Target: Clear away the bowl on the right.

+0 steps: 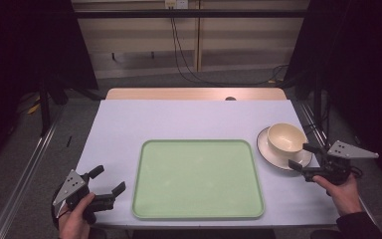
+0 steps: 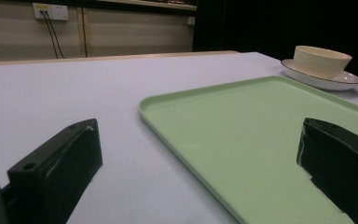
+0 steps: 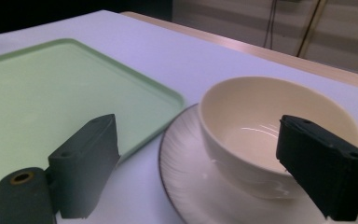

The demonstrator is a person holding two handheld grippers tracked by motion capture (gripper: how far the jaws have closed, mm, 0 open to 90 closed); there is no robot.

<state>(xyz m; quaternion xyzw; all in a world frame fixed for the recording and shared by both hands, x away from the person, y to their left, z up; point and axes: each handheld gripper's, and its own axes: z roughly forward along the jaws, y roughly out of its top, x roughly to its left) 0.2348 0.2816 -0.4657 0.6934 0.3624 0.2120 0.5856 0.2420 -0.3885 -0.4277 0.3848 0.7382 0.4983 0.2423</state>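
While both grippers are hovering with jaws spread, the right gripper (image 1: 303, 158) is framing the cream bowl at the table's right edge.

Its two black, blocky jaws are standing wide on either side of the smooth, round cream ceramic bowl (image 1: 286, 138), pressing on nothing; whether one is brushing the bowl's wall is not clear in the right gripper view. That bowl is sitting in a shallow white ribbed saucer with a thin dark rim (image 1: 267, 152), just beside the right edge of the matte, pale green rectangular plastic tray with rounded corners (image 1: 197, 179), which is lying at the middle of the front edge of the smooth lilac-white table (image 1: 189, 119). Near the front left corner, the left gripper (image 1: 108, 180) is holding its matte black jaws released and empty, close to the tray's left rim.
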